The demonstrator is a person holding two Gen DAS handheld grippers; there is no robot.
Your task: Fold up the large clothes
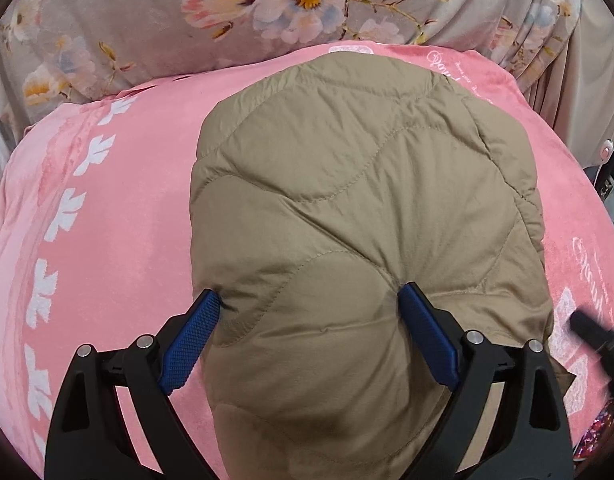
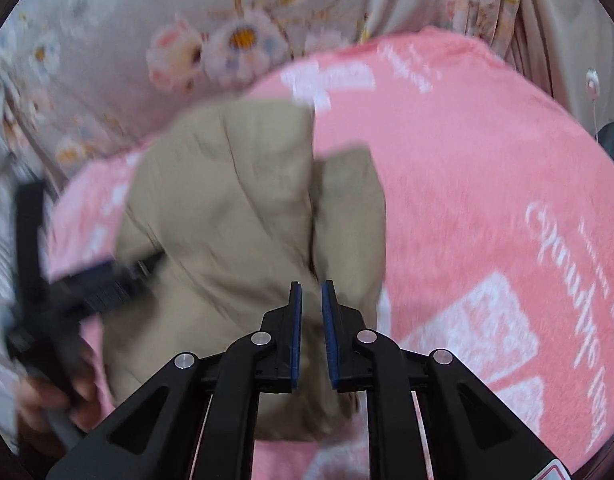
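Blue-padded fingers (image 1: 195,340) of the left gripper (image 1: 309,304) stand wide apart over a khaki quilted jacket (image 1: 359,208), one pad against the garment's left edge, the other pressed into a dent in the padded cloth, so the bundle bulges up between them. Whether the pads really squeeze the fabric or only rest against it cannot be told from this view.

In the right wrist view, the right gripper (image 2: 311,286) has its jaws at a narrow gap, nothing caught between the blue pads; the jacket lies just under and beyond its tips, folded into a thick, rounded packet with a crease running down the middle. In that same view the left gripper appears blurred at the garment's left side, with a person's hand (image 2: 47,396) on its handle low at the left.

The jacket sits on a pink plush blanket (image 1: 139,216) with white leaf motifs and white script, spread over a bed. Beyond the blanket's far edge hangs a grey floral fabric (image 1: 107,20) with pink, white and blue blossoms, gathered into folds toward the right.
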